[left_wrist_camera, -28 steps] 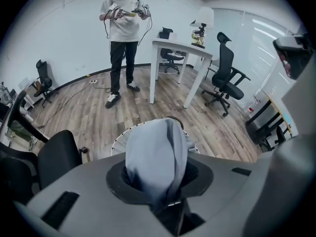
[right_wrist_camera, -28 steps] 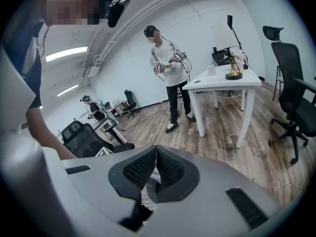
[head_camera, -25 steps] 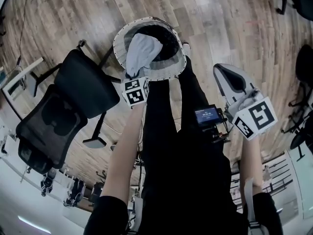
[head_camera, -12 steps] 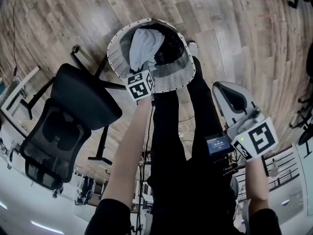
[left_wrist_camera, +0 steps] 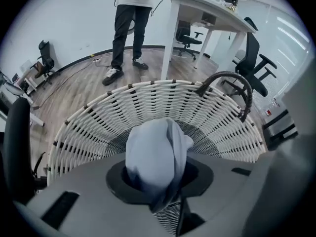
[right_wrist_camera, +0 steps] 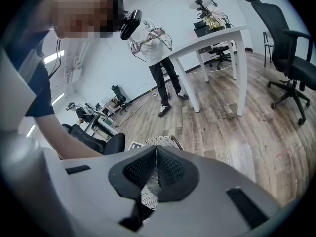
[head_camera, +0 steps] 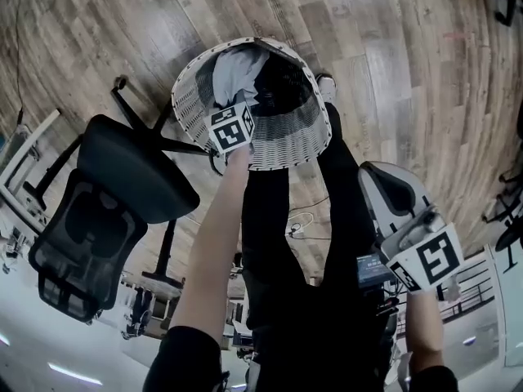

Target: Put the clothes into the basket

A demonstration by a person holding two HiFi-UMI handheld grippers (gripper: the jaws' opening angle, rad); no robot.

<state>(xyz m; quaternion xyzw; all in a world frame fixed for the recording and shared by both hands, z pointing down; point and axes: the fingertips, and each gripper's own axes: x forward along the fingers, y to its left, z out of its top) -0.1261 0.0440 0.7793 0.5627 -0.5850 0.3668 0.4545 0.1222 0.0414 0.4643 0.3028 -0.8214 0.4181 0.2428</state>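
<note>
One pale-blue garment (left_wrist_camera: 155,157) pinched in left gripper (head_camera: 230,117) over white wicker basket (left_wrist_camera: 148,107); we'd lower before releasing; right gripper (right_wrist_camera: 154,174) closed, empty.

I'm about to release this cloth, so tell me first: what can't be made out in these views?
Floor of the basket: in the head view it is dark inside, either shadow or dark clothes; in the left gripper view the cloth blocks it.
Grip point on the cloth: in the head view it is behind the left gripper marker cube.
Basket in the right gripper view: mostly behind the right gripper shut fingers.
</note>
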